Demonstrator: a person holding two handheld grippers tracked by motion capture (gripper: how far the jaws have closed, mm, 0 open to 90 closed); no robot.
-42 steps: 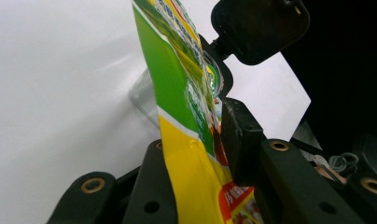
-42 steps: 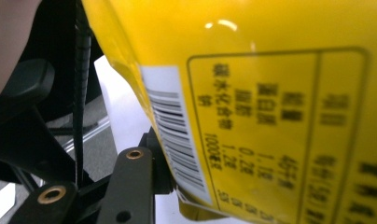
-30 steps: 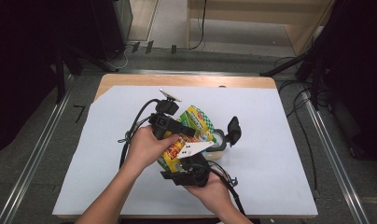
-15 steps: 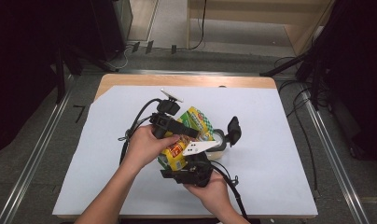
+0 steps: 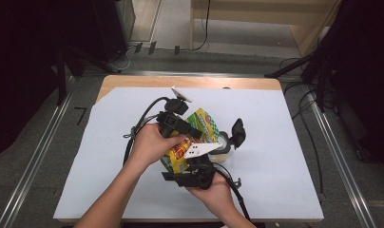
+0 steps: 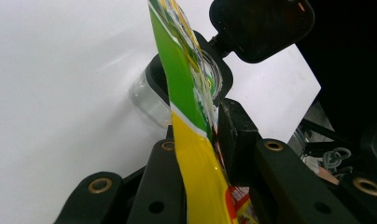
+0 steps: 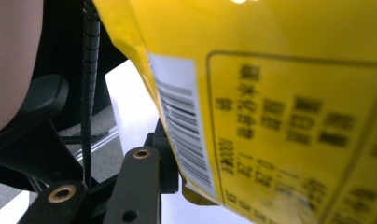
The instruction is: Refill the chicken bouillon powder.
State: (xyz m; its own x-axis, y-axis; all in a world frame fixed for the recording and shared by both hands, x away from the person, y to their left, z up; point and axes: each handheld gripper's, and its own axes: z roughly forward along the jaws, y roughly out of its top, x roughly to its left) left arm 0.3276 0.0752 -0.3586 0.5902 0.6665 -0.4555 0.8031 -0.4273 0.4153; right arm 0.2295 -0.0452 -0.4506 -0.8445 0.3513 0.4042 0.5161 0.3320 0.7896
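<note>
A white sheet covers the bench (image 5: 133, 190). Above its middle both hands hold up a yellow-and-green snack bag (image 5: 199, 126). The left gripper (image 6: 203, 154) has just closed its fingers, which pinch the bag's edge. The right gripper (image 5: 192, 173) grips the bag's lower end. A clear jar (image 5: 223, 142) with a black lid (image 5: 238, 132) stands just behind.

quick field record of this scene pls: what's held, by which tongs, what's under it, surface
held item: yellow and green snack bag, upright on edge
left tongs: jaws have just been closing, pads pressed on the bag's sides
right tongs: gripping the bag's lower edge beside its barcode
under the bag: clear container with its black hinged lid open
surface: white sheet on a wooden table
</note>
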